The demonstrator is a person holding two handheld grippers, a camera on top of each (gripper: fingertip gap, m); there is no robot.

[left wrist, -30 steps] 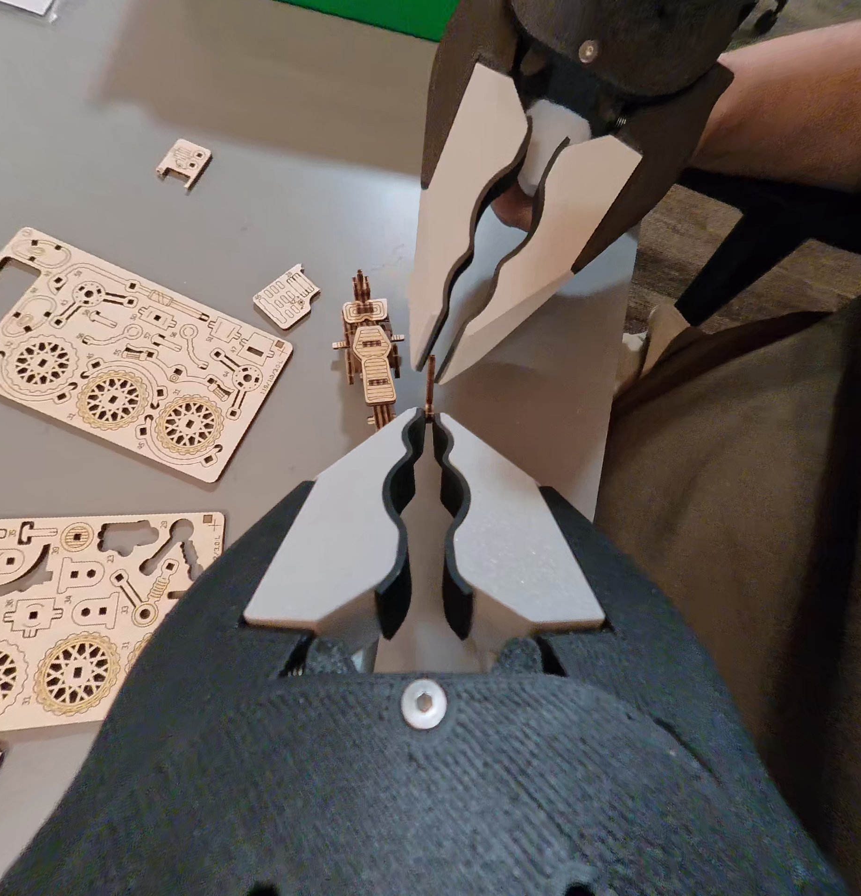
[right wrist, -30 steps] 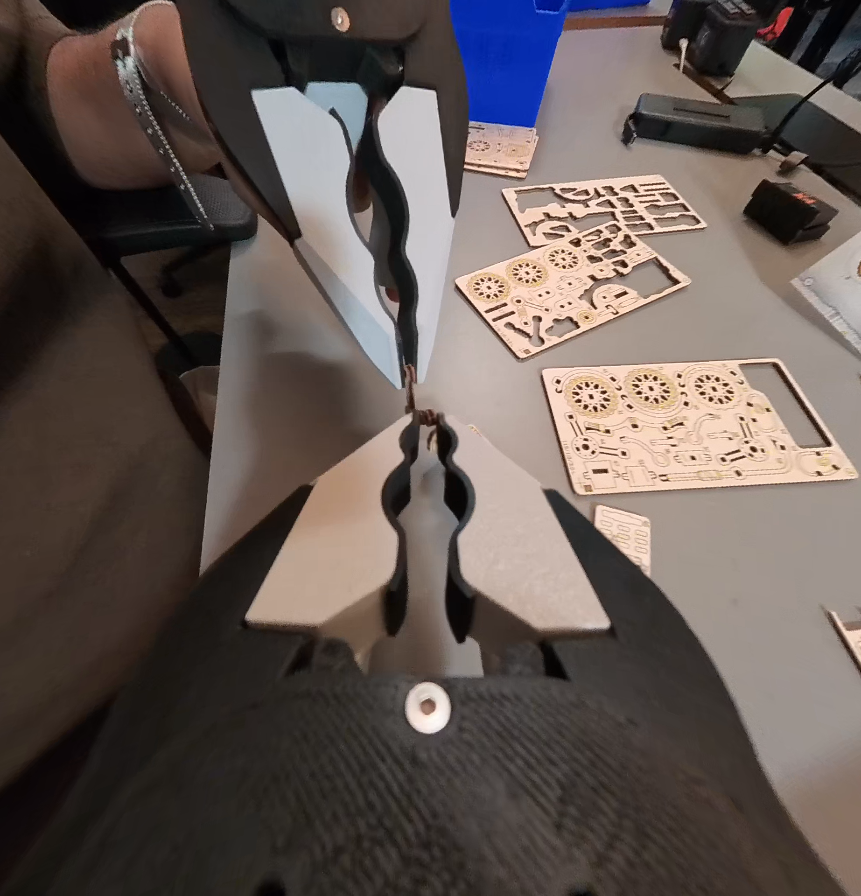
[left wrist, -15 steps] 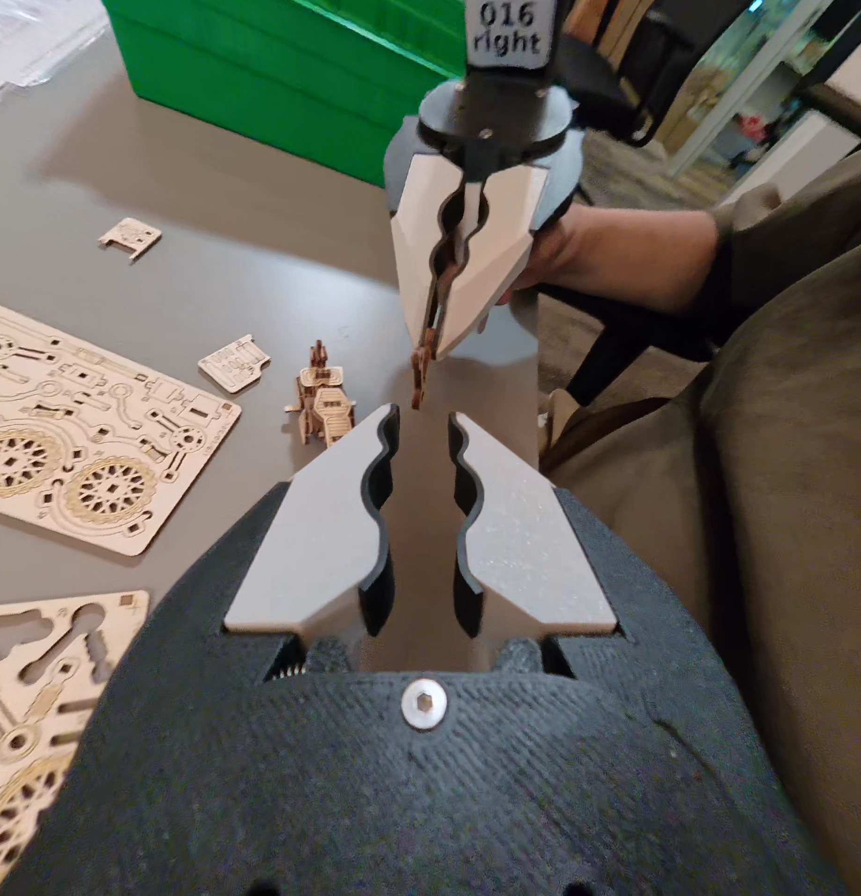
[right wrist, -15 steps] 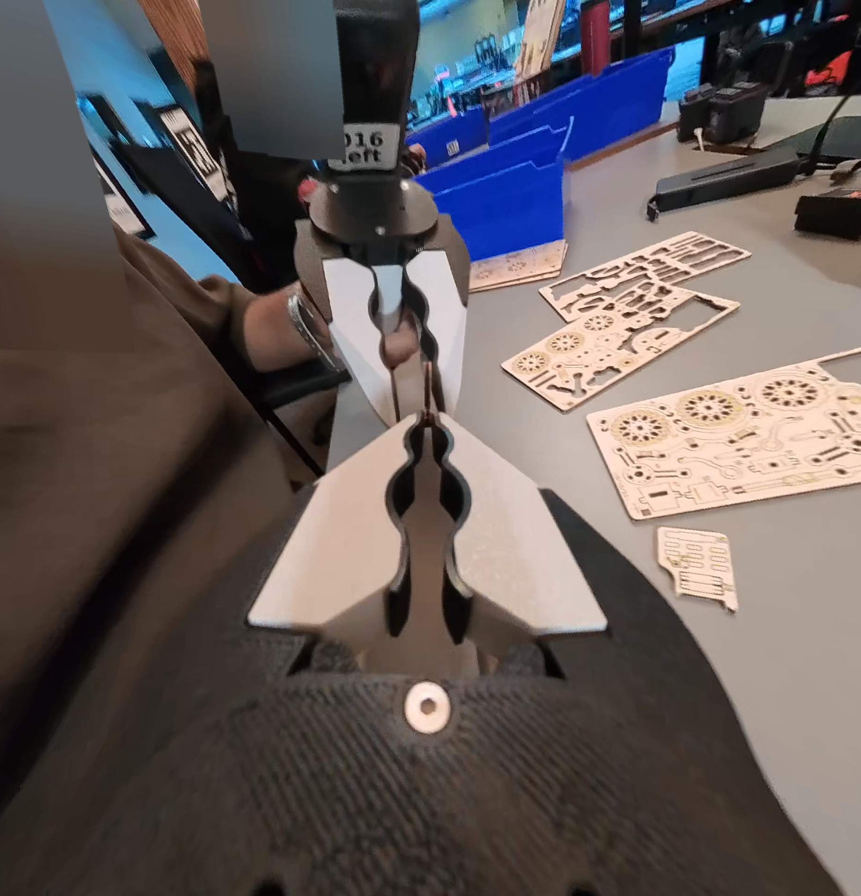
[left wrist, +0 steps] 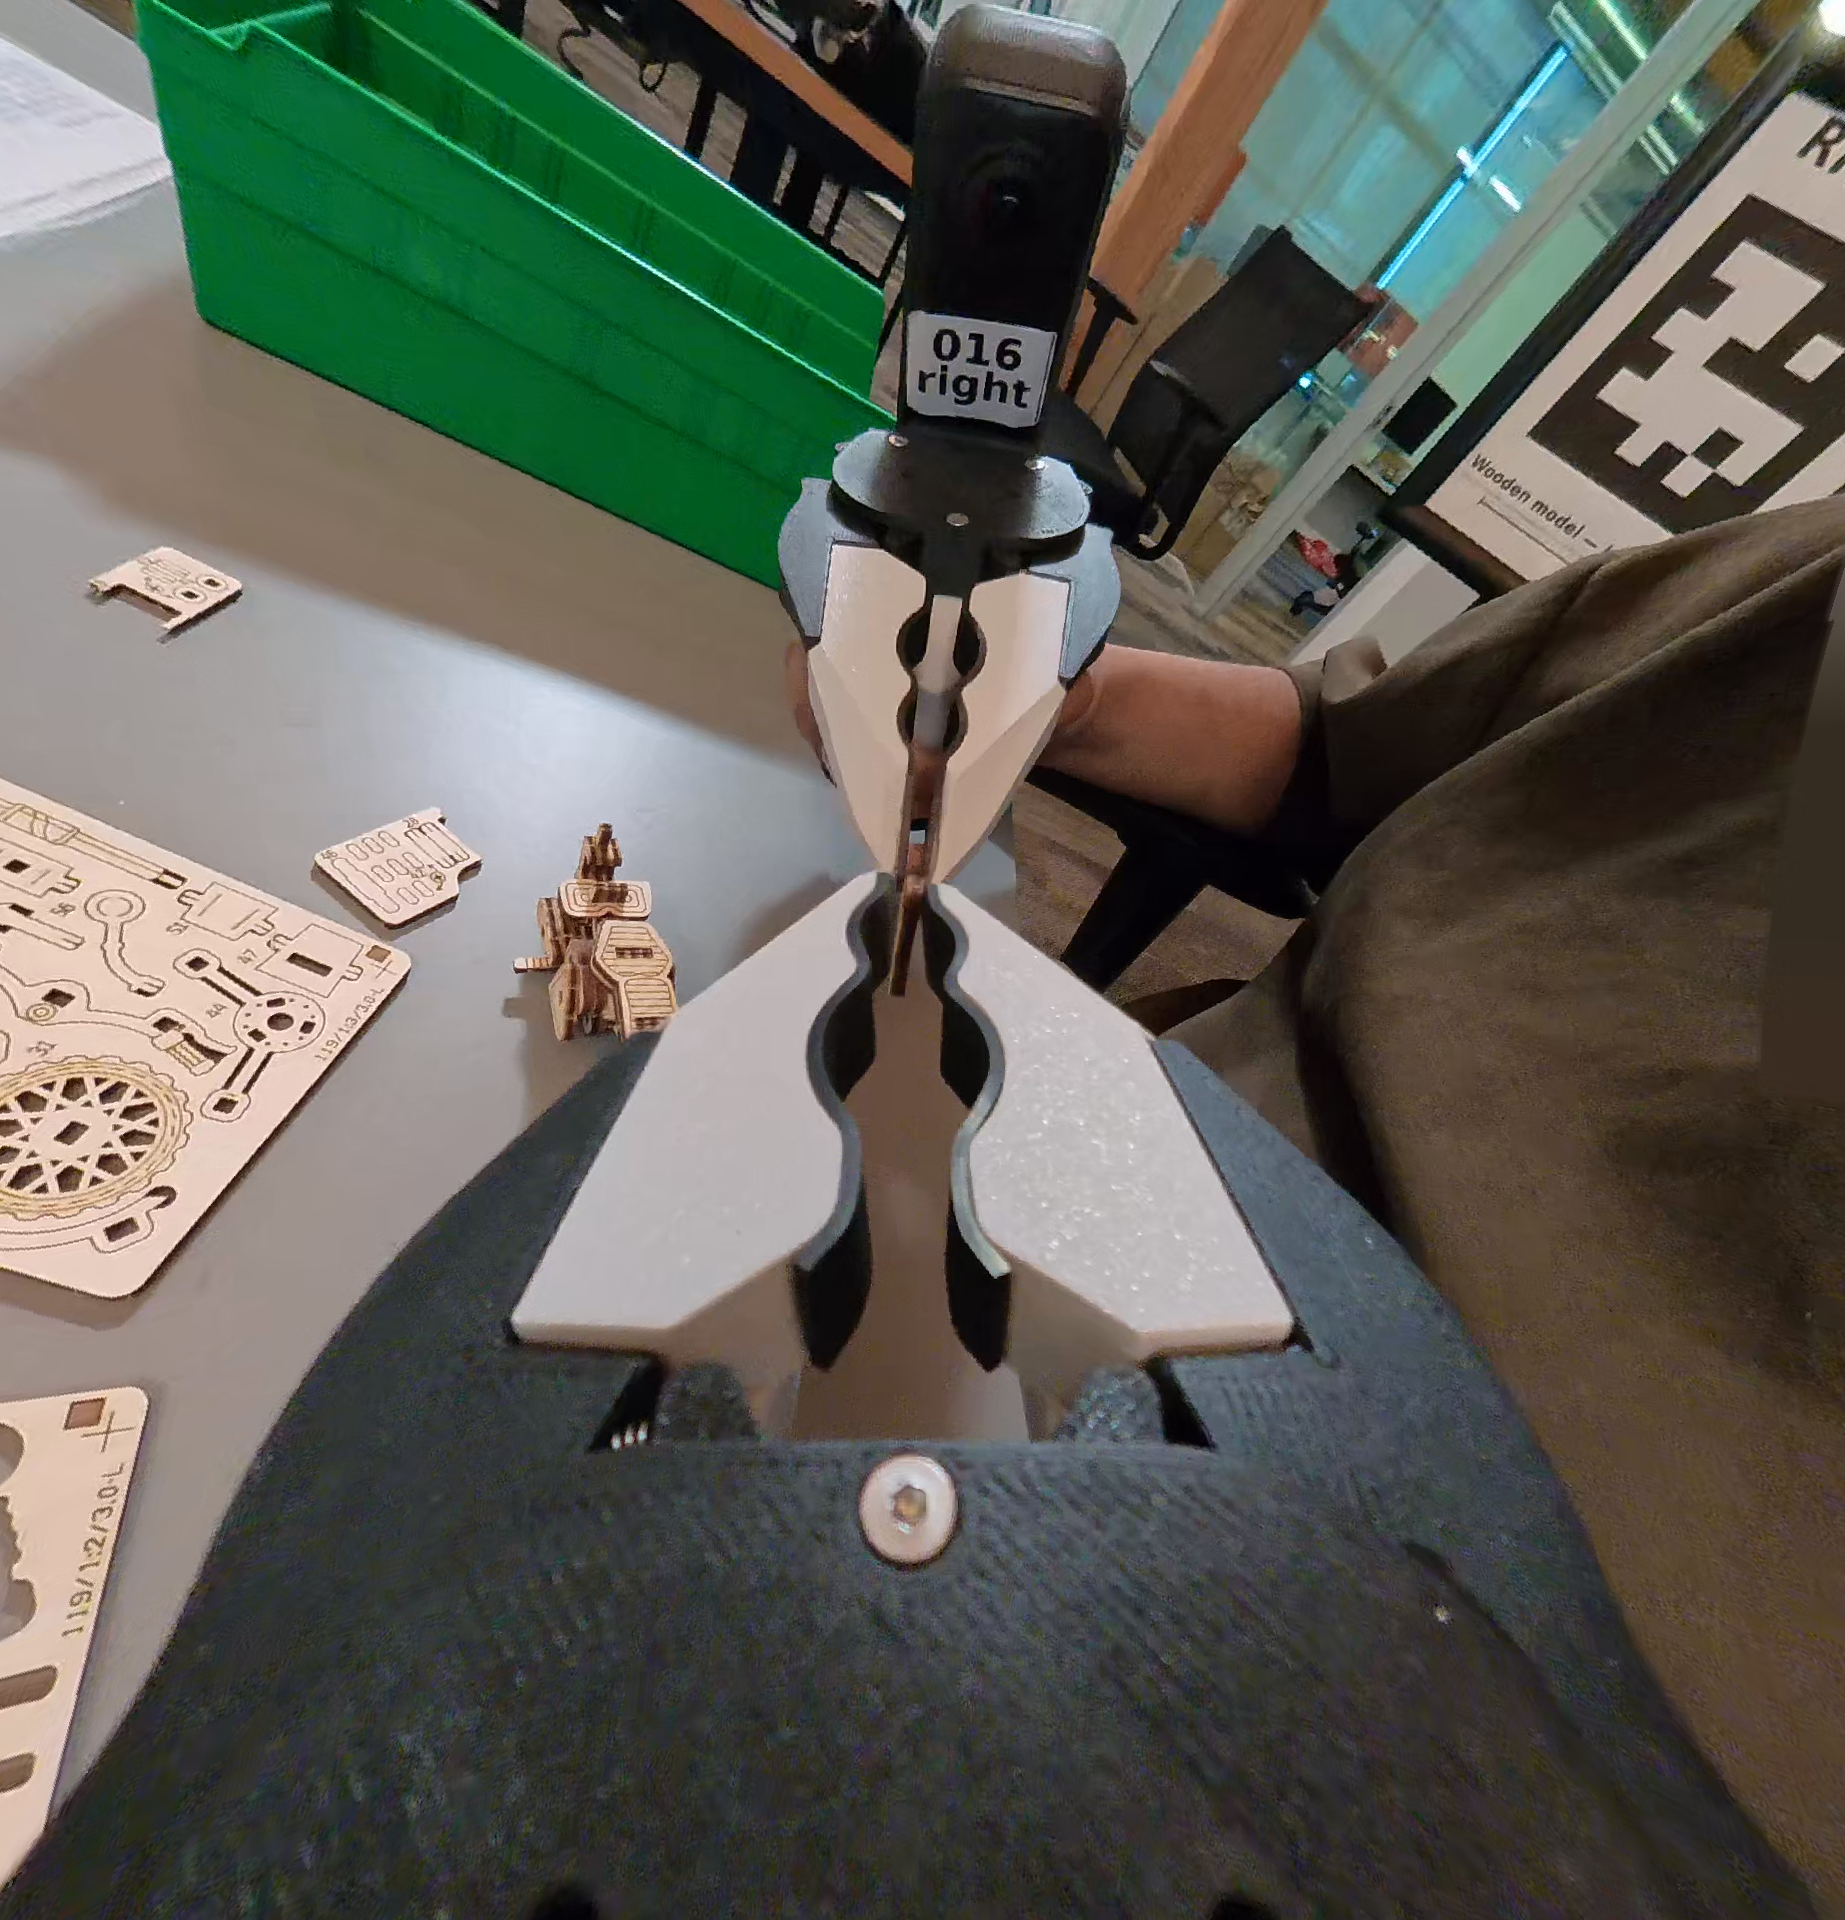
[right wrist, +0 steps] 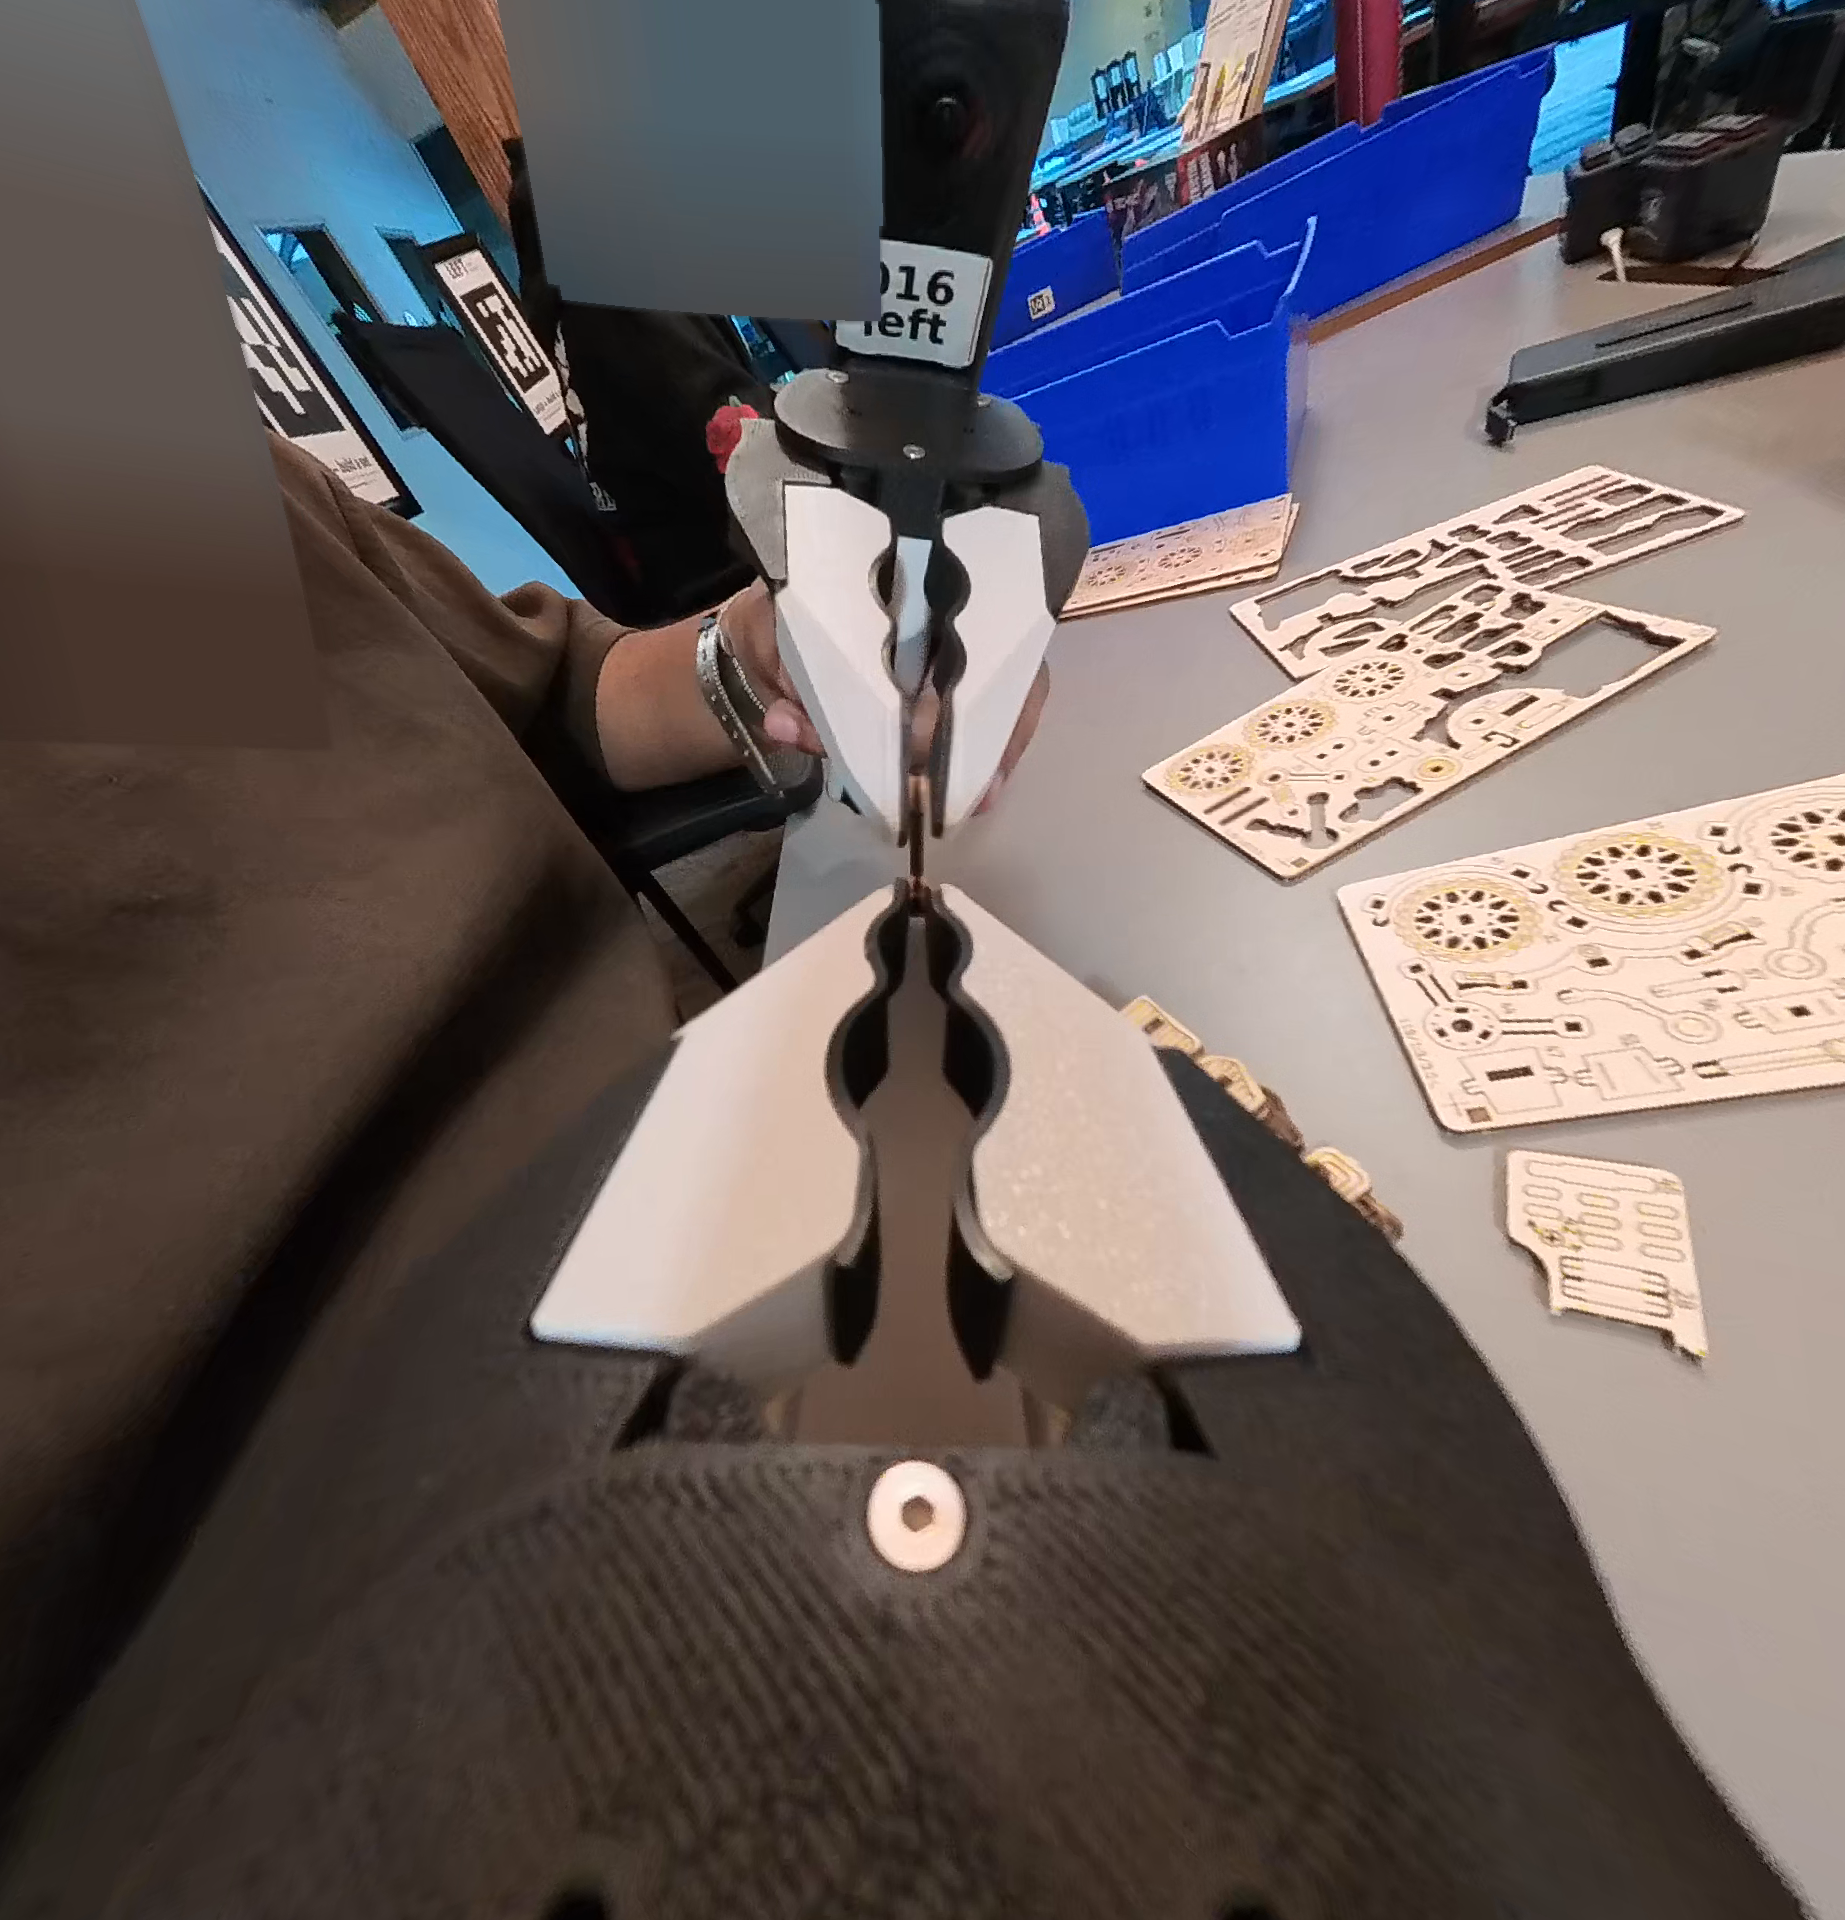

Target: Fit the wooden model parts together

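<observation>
- The pale laser-cut plywood parts sheet (left wrist: 118, 1039) lies flat on the grey desk (left wrist: 430, 675), well to the left of the left jaws and untouched.
- The small half-built wooden model (left wrist: 601, 961) stands just left of the left jaws, apart from them. The held part is not yet joined to it.
- The left gripper (left wrist: 905, 894) was gaping half a second ago. Its jaws have now narrowed onto the thin dark wooden strip (left wrist: 902, 951), which runs down between their tips and looks pinched there.
- The right gripper (right wrist: 916, 899) faces it tip to tip, jaws still clamped on the same strip's far end.
- So both grippers hold the strip in the air again, probably a re-grip to turn or steady it before seating it in the model.
</observation>
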